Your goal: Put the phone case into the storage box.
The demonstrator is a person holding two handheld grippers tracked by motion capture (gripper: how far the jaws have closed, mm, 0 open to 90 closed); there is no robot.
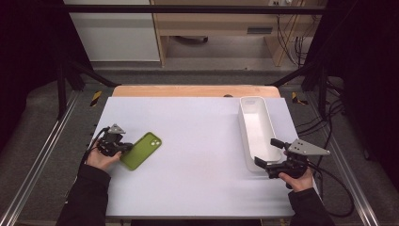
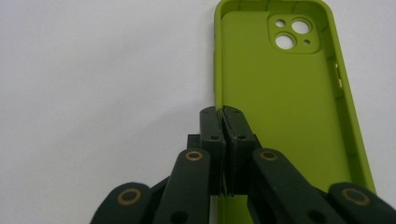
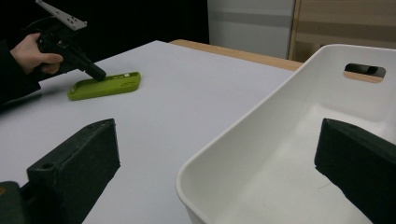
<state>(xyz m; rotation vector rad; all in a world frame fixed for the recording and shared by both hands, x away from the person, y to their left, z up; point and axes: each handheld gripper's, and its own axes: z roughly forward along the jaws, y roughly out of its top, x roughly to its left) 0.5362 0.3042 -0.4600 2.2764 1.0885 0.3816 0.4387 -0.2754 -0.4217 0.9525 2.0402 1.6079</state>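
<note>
One white bin (image 1: 256,129) empty; left tool (image 2: 223,113) pinching green phone case (image 2: 280,107) wall

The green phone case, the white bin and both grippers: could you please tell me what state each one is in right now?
Green phone case: lying flat on the table, open side up, empty, its side wall pinched.
White bin: upright on the table, empty.
Left gripper: shut on the green phone case's side wall.
Right gripper: open, jaws either side of the white bin's near wall.
</note>
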